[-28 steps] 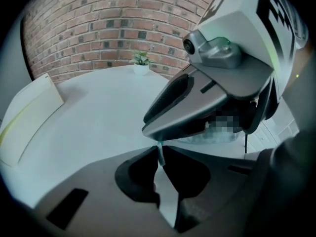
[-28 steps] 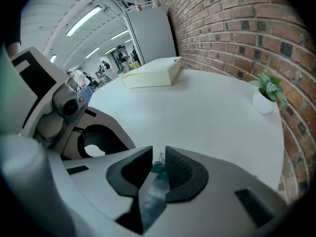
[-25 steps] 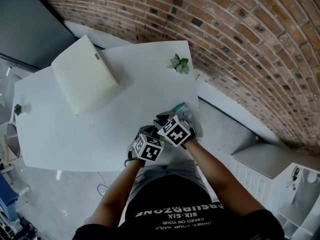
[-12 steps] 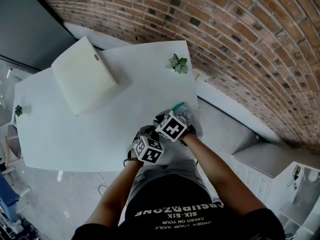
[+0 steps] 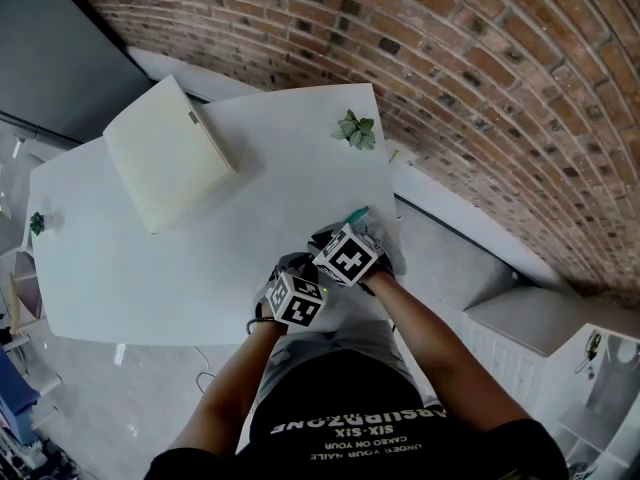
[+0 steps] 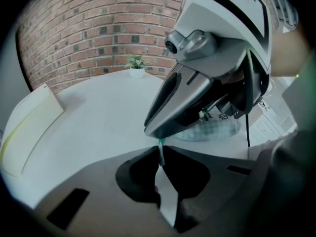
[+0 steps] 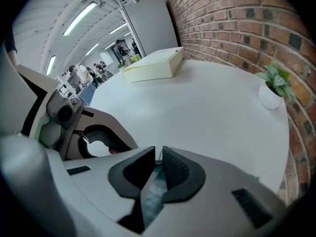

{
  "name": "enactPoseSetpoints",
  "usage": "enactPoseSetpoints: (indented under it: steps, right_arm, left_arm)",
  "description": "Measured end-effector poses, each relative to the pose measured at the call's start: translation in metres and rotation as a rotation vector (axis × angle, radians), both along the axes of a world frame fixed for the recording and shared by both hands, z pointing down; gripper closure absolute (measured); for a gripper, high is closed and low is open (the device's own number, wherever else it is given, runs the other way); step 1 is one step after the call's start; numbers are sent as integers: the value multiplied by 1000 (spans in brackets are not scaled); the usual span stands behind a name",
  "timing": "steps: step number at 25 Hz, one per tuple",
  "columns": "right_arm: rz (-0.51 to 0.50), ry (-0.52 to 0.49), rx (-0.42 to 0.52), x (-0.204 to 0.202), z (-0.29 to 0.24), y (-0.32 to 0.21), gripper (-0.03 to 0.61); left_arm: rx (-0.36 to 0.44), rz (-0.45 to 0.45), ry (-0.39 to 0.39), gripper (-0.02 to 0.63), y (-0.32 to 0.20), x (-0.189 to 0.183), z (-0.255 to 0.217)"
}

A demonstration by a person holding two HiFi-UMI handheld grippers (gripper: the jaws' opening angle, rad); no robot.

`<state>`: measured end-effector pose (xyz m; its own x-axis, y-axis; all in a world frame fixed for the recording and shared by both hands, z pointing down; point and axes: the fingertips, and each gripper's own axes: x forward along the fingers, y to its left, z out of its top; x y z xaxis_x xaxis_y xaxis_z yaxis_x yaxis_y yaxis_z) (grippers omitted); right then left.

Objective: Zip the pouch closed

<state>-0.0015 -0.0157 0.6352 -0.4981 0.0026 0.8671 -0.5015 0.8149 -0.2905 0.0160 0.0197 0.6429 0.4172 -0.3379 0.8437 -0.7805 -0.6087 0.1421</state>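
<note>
White table (image 5: 280, 168): one pouch (image 6: 212, 131), one box (image 5: 165, 153), two plants (image 5: 357, 128) (image 5: 36, 221).

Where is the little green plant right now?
In the head view the little plant stands at the far right corner of the white table, beside the brick wall; the cream box lies to its left.

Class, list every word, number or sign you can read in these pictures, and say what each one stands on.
"SIX-SIX": on the person's black shirt, seen upside down.
Other shirt lines: too distorted to read.
Marker cubes: black-and-white square patterns, no words.
Small white print, left gripper view: too small to read.
</note>
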Motion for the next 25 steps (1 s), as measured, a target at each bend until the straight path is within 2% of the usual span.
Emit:
enactPoseSetpoints:
  steps: [7,9,25]
  right_arm:
    - [84,-37,-41,1,-4,-3,543]
    - [100,-52,-45,1,-6,-4,563]
    - [76,-25,-11,1,-5,-9,577]
  left_arm:
    - [-10,-4,15,591,0,0,0]
    - [-11,-3,18,591,0,-1,0]
    - [-47,-20,54,592,-1,-1,0]
